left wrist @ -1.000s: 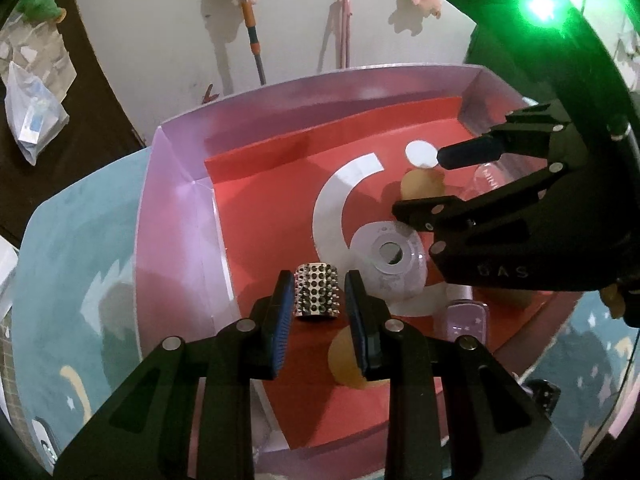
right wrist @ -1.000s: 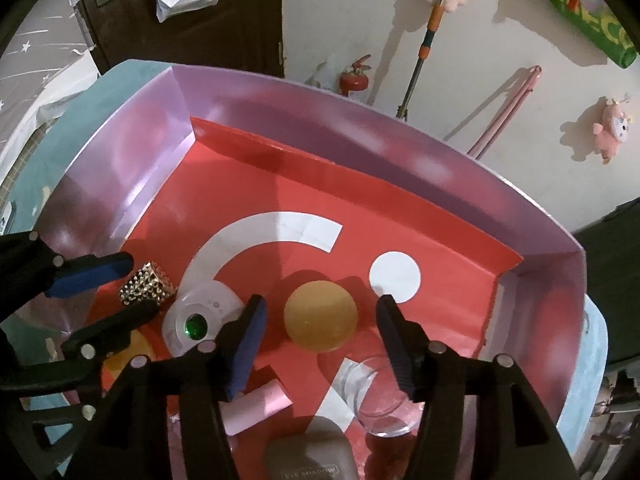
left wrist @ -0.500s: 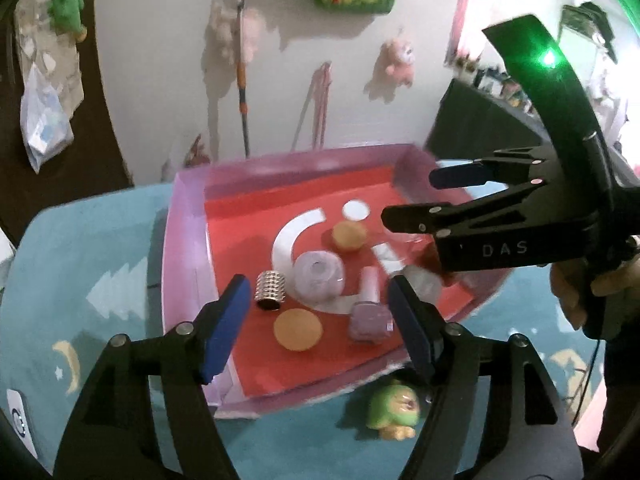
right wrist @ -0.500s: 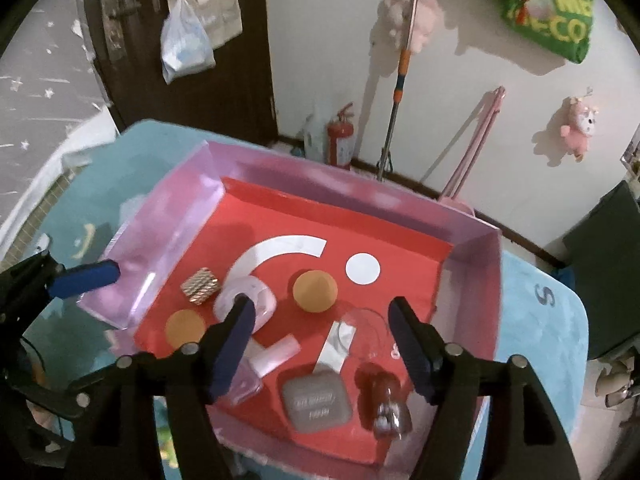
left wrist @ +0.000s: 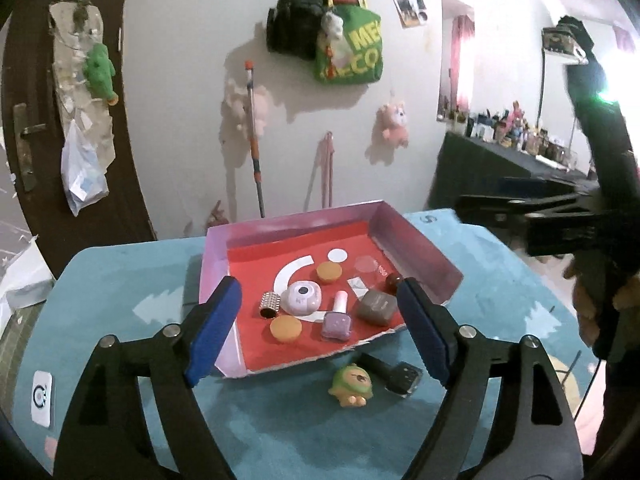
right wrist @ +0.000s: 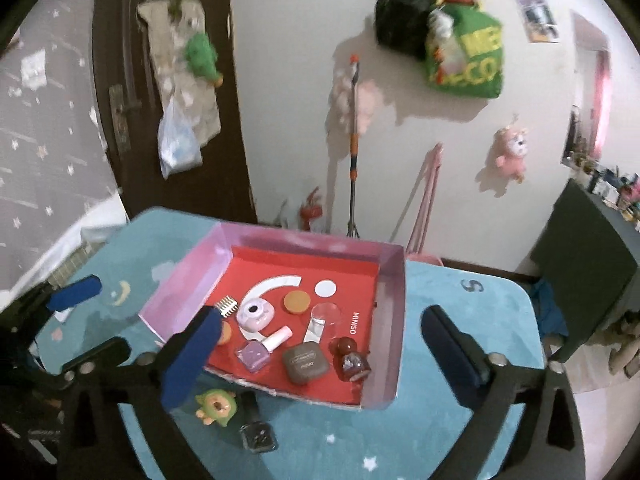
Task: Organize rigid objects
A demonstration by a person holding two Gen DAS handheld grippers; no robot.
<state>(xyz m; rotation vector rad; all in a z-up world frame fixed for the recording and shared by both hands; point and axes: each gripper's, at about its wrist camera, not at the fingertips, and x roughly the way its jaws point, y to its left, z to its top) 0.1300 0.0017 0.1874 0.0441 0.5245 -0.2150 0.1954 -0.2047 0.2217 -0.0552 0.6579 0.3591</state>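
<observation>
A pink-walled box with a red floor point(left wrist: 248, 252) point(right wrist: 280, 276) sits on a teal table. It holds a studded cylinder point(left wrist: 270, 305), a lilac round device point(left wrist: 301, 298), two orange discs point(left wrist: 285, 328), a lilac nail-polish bottle point(left wrist: 337, 320), a grey compact point(left wrist: 375, 306), a clear glass point(right wrist: 326, 315) and a dark red bottle point(right wrist: 350, 359). A green figurine point(left wrist: 352, 385) and a black bottle point(left wrist: 396, 372) lie on the table in front of the box. My left gripper point(left wrist: 320, 330) and right gripper point(right wrist: 320, 364) are open, empty and raised well above the box.
The teal table point(left wrist: 120, 280) has a rounded edge. A dark door point(right wrist: 120, 80) stands to the left and a dark cabinet point(right wrist: 592, 272) to the right. A mop point(right wrist: 353, 140), bags and plush toys are against the white wall behind.
Both grippers have pulled back and up, away from the box floor. The left gripper's jaws have opened wide, the right's slightly more. The studded cylinder stays in the box.
</observation>
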